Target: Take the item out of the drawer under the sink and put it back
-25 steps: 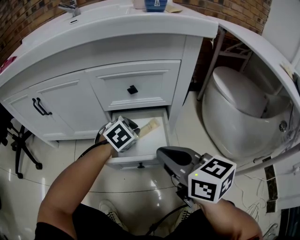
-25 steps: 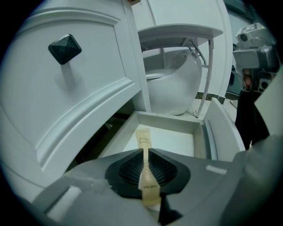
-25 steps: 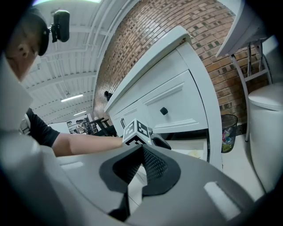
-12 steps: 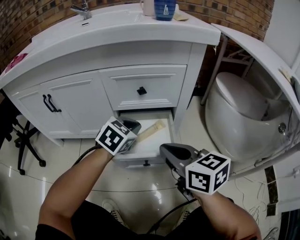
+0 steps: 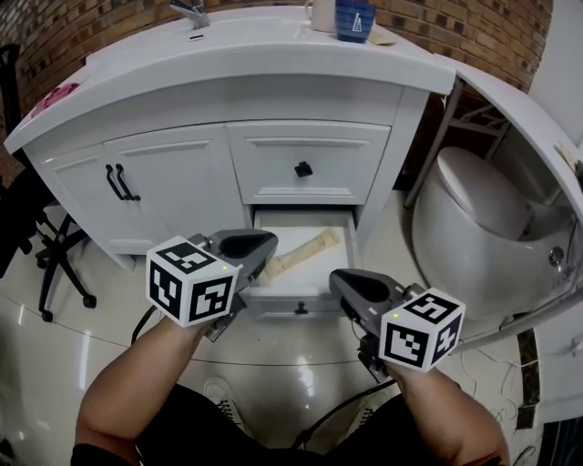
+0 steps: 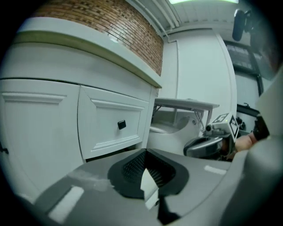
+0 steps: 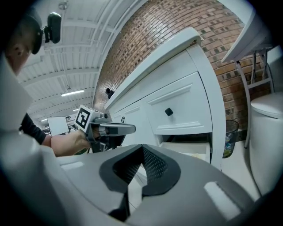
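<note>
The lower drawer [image 5: 307, 278] under the sink stands pulled open. A cream bone-shaped item [image 5: 301, 253] lies slantwise inside it. My left gripper [image 5: 251, 244] hovers at the drawer's left front corner, jaws shut and holding nothing, clear of the item. My right gripper [image 5: 357, 285] hangs just right of the drawer front, also shut and empty. In the left gripper view the jaws [image 6: 145, 152] point past the upper drawer's black knob [image 6: 121, 125] toward the right gripper [image 6: 208, 145]. The right gripper view looks over its jaws [image 7: 142, 146] at the open drawer [image 7: 190, 151] and the left gripper [image 7: 112, 129].
The white vanity has a shut upper drawer [image 5: 305, 162] and cabinet doors with black handles [image 5: 118, 182] to the left. A toilet [image 5: 474, 214] stands close on the right. A blue cup [image 5: 353, 18] and a faucet [image 5: 191, 11] sit on the counter. A chair [image 5: 50, 255] is at far left.
My left gripper has drawn back out of the drawer toward me and to the left. The bone-shaped item now lies fully in view in the drawer. The right gripper has barely moved.
</note>
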{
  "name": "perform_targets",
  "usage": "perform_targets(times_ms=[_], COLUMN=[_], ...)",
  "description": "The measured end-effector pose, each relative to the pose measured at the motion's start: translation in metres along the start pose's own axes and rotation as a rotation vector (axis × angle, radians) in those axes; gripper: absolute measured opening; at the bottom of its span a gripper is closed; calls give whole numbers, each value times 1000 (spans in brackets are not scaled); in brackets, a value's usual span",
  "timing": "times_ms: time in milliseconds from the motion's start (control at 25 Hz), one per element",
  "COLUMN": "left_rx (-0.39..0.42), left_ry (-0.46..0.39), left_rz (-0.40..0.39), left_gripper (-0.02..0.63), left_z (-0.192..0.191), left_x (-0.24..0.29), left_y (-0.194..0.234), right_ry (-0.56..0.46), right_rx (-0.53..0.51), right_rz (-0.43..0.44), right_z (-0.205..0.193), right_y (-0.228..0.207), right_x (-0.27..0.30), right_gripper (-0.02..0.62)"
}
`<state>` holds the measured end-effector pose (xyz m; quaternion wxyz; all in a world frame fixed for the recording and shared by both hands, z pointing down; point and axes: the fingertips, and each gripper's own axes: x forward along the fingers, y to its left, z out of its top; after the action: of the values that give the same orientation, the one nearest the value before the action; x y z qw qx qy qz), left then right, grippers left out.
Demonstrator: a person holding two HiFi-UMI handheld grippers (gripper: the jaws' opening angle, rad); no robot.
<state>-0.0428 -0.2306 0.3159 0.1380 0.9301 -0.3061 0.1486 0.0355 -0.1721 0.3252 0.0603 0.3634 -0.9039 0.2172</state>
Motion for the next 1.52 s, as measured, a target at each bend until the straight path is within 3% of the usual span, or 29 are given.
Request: perform_targets(times_ms=[240,400,920,1160,1520], left_rx=[-16,-1,-53,-64,-64], left_ry=[-73,-99,-65,-95,-108], left_rz=[-41,-17,-30,-54,-54], left_gripper=[6,6,6,6,6], left_z=[8,-1,-36,-26,-22], left_x=[-41,-47,-41,-49,-65], left_y=[-37,-43,-35,-42,-52], right_ry=[-13,0,14,21,-13], right_rx=[-10,-15,-26,-44,25], right_rz=[9,12,-7,5,45], right_z=[3,-1,-5,-5,2], right_y=[5,6,3,9,24], right_x=[-8,-10,-12,-13,-29], right_gripper=[3,3,3,3,3])
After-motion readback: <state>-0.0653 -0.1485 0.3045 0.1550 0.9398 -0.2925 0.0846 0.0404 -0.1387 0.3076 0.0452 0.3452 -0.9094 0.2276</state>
